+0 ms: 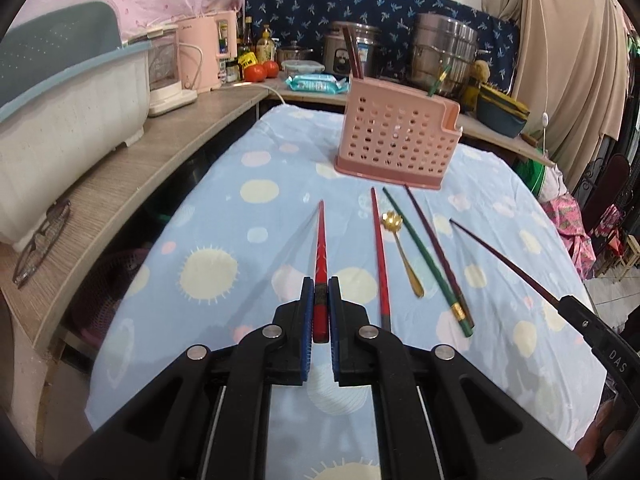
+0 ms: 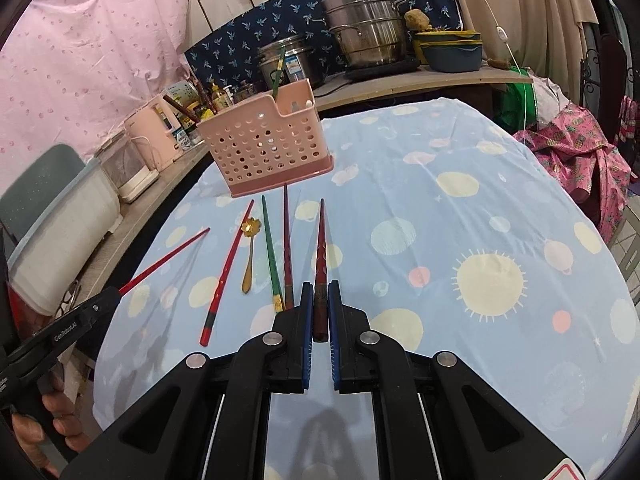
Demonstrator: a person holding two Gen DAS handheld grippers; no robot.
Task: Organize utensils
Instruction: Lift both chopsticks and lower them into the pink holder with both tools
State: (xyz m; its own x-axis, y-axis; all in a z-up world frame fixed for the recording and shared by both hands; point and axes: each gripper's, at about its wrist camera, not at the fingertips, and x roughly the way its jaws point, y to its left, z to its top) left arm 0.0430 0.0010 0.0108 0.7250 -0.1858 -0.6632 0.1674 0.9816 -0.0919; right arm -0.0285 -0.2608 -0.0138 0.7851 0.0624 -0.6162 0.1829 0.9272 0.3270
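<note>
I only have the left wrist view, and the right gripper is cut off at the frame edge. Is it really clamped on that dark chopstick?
Observer: Yes. In the right wrist view, the right gripper is shut on the dark chopstick, near its thick end.
Operator: Is anything in the notched end of the pink holder?
Observer: A pale utensil tip shows through the notch.
Operator: What carries the left gripper?
Observer: A person's hand grips its handle at the lower left.
</note>
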